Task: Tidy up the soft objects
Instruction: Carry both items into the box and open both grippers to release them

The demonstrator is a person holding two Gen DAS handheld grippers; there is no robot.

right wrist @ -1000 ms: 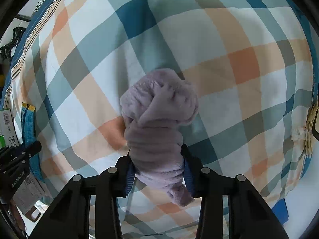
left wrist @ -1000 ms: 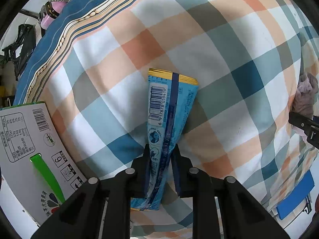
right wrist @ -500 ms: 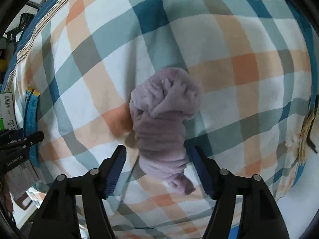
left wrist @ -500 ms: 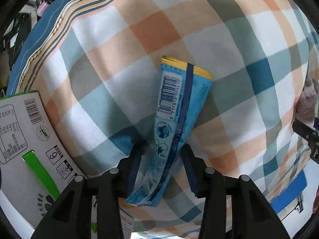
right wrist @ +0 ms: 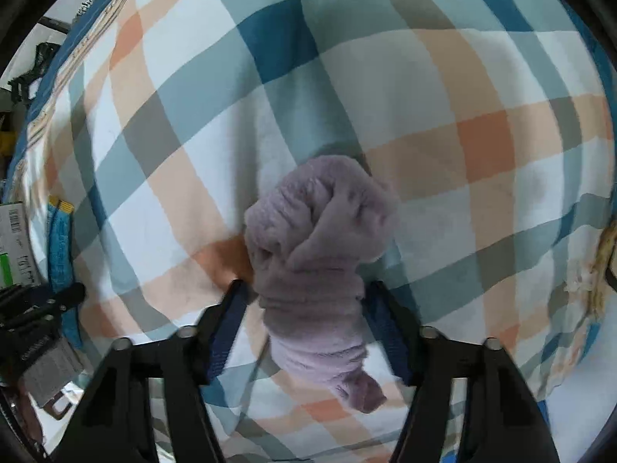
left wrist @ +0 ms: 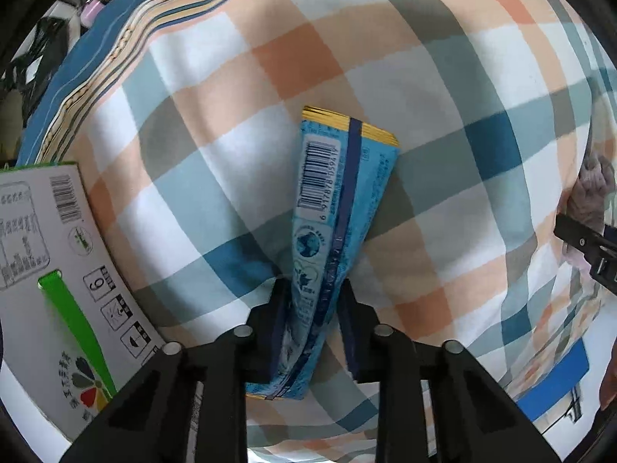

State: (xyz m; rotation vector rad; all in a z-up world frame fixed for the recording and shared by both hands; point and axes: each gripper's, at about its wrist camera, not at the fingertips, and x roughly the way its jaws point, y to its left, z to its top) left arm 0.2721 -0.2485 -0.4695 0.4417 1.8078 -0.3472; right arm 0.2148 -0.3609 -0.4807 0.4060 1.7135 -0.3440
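Note:
A blue tissue pack (left wrist: 335, 208) with a barcode and a yellow far edge lies on the plaid bedsheet (left wrist: 293, 54). My left gripper (left wrist: 311, 301) is open, its jaws on either side of the pack's near half, not pressing it. A rolled lilac fleece bundle (right wrist: 316, 254) lies on the same sheet. My right gripper (right wrist: 306, 305) is open, its jaws standing wide on both sides of the bundle. The bundle also shows at the right edge of the left wrist view (left wrist: 590, 193), and the tissue pack at the left edge of the right wrist view (right wrist: 59, 239).
A white and green carton (left wrist: 46, 270) lies left of the tissue pack. A blue striped blanket border (left wrist: 115, 38) runs along the far left. A yellowish fuzzy item (right wrist: 601, 262) sits at the sheet's right edge. The bed's near edge lies just below both grippers.
Both grippers have opened: the left let go of the tissue pack, the right let go of the lilac bundle. Both objects now rest on the sheet.

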